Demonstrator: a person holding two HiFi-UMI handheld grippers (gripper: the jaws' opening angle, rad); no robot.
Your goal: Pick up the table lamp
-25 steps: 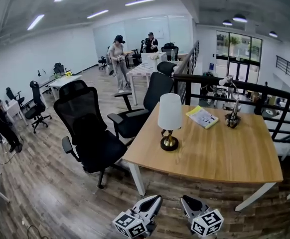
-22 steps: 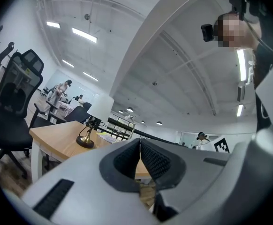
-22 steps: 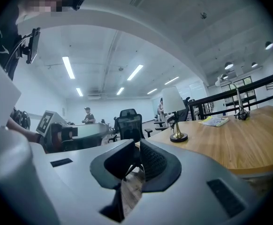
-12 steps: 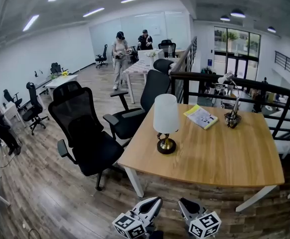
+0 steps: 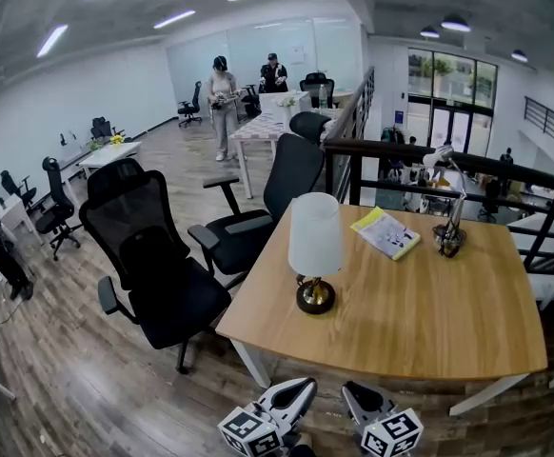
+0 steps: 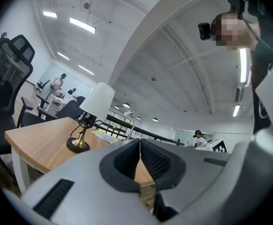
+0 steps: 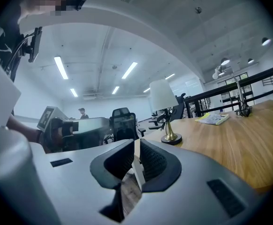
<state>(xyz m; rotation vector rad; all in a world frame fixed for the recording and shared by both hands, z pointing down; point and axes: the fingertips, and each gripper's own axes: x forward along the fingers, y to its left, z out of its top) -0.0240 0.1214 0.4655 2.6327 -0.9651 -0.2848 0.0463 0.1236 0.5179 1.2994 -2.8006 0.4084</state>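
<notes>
Fingers (image 6: 155, 161) closed on left gripper (image 6: 140, 141), seemingly right gripper (image 7: 136, 141) too, table lamp (image 5: 314, 246) well ahead.

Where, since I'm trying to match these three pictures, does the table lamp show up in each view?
Head view: the table lamp stands just left of centre, near the left edge of the table.
Left gripper view: left of centre, at mid-height.
Right gripper view: just right of centre, at mid-height.
Shared landmark: the yellow booklet, lying on the table beyond the lamp in all three.

White-shaded, brass-based table lamp (image 5: 314, 253) upright by left edge of desk (image 5: 420, 322)
</notes>
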